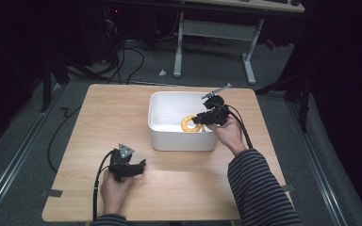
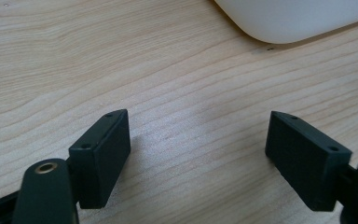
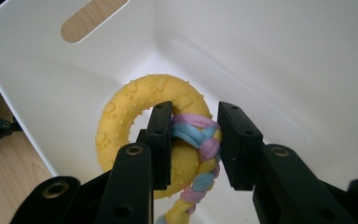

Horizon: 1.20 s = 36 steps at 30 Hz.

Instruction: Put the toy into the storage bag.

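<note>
A yellow rubber ring toy (image 3: 135, 100) with paw prints and a braided pastel rope (image 3: 200, 140) hangs inside the white bin (image 3: 37, 79). My right gripper (image 3: 195, 142) is shut on the toy where the rope wraps the ring. In the high view the right gripper (image 1: 202, 117) reaches over the right rim of the bin (image 1: 169, 139), with the yellow ring (image 1: 188, 124) at its tips. My left gripper (image 1: 139, 167) rests low on the table at the front left, held in a hand. Its jaws stand wide apart over bare wood (image 2: 196, 126), nothing between them.
The wooden table (image 1: 99, 117) has bare surface left of and in front of the bin. A corner of the bin (image 2: 289, 23) lies ahead of the left gripper. A striped sleeve (image 1: 259, 188) crosses the front right. A desk frame and cables stand on the floor beyond.
</note>
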{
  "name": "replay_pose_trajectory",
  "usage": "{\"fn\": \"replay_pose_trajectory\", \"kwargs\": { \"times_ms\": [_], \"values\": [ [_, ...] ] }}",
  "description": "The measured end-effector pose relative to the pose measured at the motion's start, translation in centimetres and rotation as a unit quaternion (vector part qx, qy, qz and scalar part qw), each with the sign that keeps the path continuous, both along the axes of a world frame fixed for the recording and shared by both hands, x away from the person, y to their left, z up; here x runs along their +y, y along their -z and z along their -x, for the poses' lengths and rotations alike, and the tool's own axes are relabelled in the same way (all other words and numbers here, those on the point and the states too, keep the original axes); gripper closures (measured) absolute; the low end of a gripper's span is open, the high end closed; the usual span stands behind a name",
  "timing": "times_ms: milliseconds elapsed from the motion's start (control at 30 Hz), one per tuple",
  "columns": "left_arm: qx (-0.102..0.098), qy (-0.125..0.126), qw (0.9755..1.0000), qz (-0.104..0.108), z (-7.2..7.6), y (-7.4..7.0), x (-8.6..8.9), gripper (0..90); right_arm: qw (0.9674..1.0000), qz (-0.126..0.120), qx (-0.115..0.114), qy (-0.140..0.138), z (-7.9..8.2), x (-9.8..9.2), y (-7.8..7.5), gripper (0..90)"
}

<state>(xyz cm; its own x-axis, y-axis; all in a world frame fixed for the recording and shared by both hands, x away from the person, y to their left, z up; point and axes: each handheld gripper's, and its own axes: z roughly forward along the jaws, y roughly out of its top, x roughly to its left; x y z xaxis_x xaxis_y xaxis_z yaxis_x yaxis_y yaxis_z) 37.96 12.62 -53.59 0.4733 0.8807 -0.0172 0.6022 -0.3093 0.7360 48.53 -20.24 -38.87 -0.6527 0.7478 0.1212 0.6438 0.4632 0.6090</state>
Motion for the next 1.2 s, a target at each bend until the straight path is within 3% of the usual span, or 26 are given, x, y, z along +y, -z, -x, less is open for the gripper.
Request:
{"fn": "replay_pose_trajectory", "kwargs": {
  "times_ms": [933, 1000, 1067, 1200],
  "values": [
    [-0.001, -0.001, 1.0000, 0.000, 0.0, 0.0, 0.0, 22.3, 0.9999, -0.008, 0.007, -0.013, 0.7, -0.4, 0.5, 65.3],
    [-0.001, -0.001, 1.0000, 0.000, 0.0, 0.0, 0.0, 22.3, 0.9997, -0.017, 0.007, -0.014, 0.7, -0.7, 0.6, 62.4],
    [0.000, 0.000, 1.0000, 0.000, 0.0, 0.0, 0.0, 22.3, 0.9992, -0.031, 0.023, -0.011, 0.7, -0.9, 0.5, 59.4],
    [-0.001, -0.002, 1.0000, -0.001, 0.0, 0.0, 0.0, 22.1, 0.9993, -0.034, 0.001, -0.012, 1.1, -1.4, -0.1, 54.8]
  ]
}}
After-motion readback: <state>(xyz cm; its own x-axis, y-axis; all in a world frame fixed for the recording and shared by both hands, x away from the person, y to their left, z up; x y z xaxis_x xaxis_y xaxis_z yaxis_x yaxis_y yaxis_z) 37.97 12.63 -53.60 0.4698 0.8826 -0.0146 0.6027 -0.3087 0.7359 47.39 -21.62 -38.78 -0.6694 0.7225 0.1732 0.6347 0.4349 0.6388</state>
